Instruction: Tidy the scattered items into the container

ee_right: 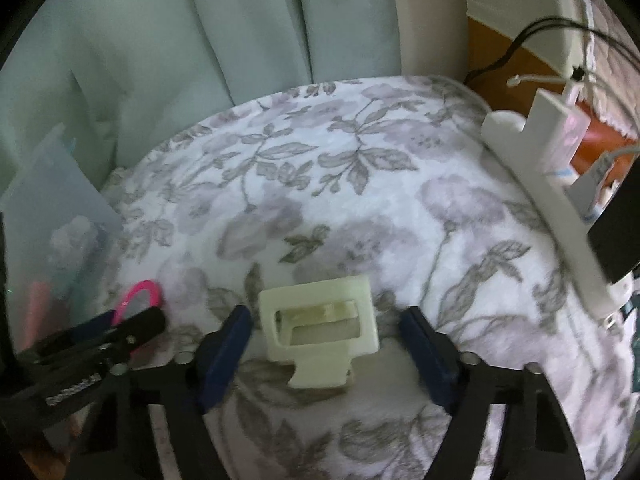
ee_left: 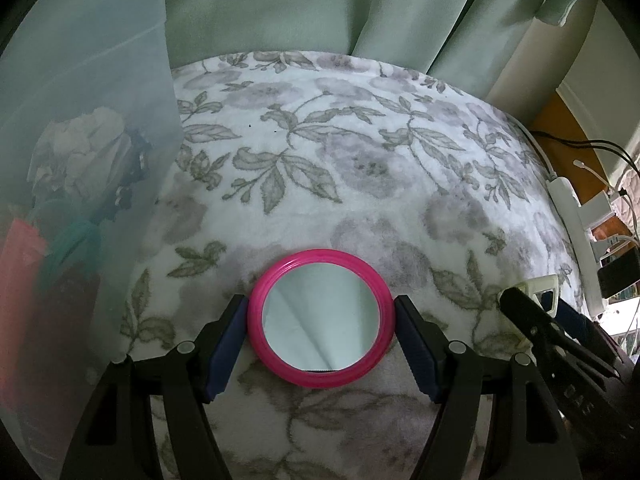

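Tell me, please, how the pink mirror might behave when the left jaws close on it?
The mirror looks stiff, so it likely won't flex. Its smooth round rim may slip sideways between the flat pads. Lying on the soft blanket, it could tilt; the glass seems fragile.

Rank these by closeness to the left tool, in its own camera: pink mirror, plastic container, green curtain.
1. Pink mirror, between the left tool's open fingers.
2. Plastic container, off to the left.
3. Green curtain, far behind the bed.
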`<action>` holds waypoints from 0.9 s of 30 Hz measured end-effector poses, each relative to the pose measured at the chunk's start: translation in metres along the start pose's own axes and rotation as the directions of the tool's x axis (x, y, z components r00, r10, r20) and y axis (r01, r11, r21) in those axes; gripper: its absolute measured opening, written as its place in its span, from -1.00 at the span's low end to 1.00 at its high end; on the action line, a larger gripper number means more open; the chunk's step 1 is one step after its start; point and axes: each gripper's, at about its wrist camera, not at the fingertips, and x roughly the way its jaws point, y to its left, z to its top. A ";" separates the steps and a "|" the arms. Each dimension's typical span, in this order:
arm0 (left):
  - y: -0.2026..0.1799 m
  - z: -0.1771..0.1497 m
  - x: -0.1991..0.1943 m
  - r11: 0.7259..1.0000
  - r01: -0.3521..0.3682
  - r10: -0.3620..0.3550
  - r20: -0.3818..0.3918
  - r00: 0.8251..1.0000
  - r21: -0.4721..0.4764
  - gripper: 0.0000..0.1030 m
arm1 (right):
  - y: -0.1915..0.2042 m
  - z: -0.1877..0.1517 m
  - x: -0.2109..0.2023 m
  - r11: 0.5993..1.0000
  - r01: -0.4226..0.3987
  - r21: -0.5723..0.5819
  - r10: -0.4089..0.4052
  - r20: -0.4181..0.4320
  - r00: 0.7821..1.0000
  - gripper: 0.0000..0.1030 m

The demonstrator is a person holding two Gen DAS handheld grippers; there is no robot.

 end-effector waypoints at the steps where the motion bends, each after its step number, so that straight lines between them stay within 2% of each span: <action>1: 0.000 0.000 0.000 1.000 0.000 0.000 0.000 1.000 -0.001 0.44 | 0.000 0.001 0.001 1.000 0.018 -0.007 -0.018 0.003 1.000 0.40; 9: -0.003 -0.001 -0.002 1.000 0.012 -0.012 0.004 1.000 0.001 0.44 | 0.008 -0.002 0.007 0.993 0.072 -0.090 -0.072 0.002 0.997 0.37; 19: -0.001 -0.001 -0.003 1.000 0.021 -0.021 0.011 1.000 -0.008 0.44 | 0.010 -0.001 0.009 0.992 0.086 -0.097 -0.088 -0.017 0.996 0.36; 23: -0.001 0.000 -0.005 1.000 0.027 -0.027 0.017 0.999 -0.007 0.44 | 0.013 -0.001 0.007 0.985 0.130 -0.112 -0.131 -0.002 0.991 0.09; 27: -0.002 0.000 -0.010 0.999 0.040 -0.040 0.028 0.999 -0.002 0.44 | 0.010 0.000 0.002 0.985 0.145 -0.098 -0.145 0.004 0.989 0.05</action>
